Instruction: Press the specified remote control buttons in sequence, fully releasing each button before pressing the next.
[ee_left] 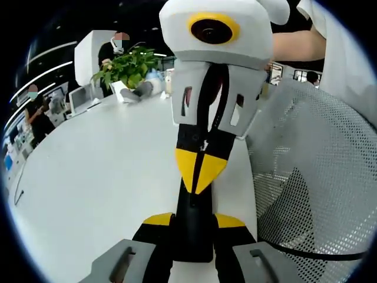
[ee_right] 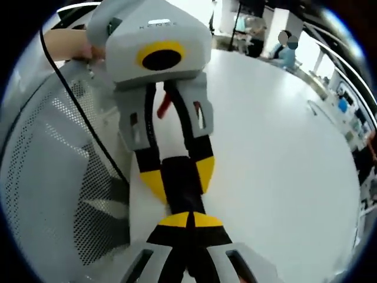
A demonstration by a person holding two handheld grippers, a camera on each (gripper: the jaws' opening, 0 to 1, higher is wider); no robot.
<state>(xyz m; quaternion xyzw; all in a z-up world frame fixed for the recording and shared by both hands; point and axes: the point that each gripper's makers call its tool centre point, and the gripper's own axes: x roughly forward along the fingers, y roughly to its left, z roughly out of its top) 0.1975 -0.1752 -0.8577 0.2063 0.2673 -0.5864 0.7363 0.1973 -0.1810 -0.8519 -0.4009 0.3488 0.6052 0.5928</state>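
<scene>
Left gripper (ee_left: 194,221): jaws closed on both sides of black remote (ee_left: 193,236), yellow tips flanking its body. Right gripper (ee_left: 200,171), entering opp. from top of left gripper view: jaws together, nothing between them, joined yellow tip on remote's upper face. Right gripper view: same pair reversed, right gripper (ee_right: 188,221) at bottom, left gripper (ee_right: 177,174) gripping remote (ee_right: 181,188). Remote sits at near edge of white table (ee_left: 88,177), beside mesh chair (ee_left: 318,165); contact w/ tabletop cannot be told. Potted plant (ee_left: 126,68) at far edge.
</scene>
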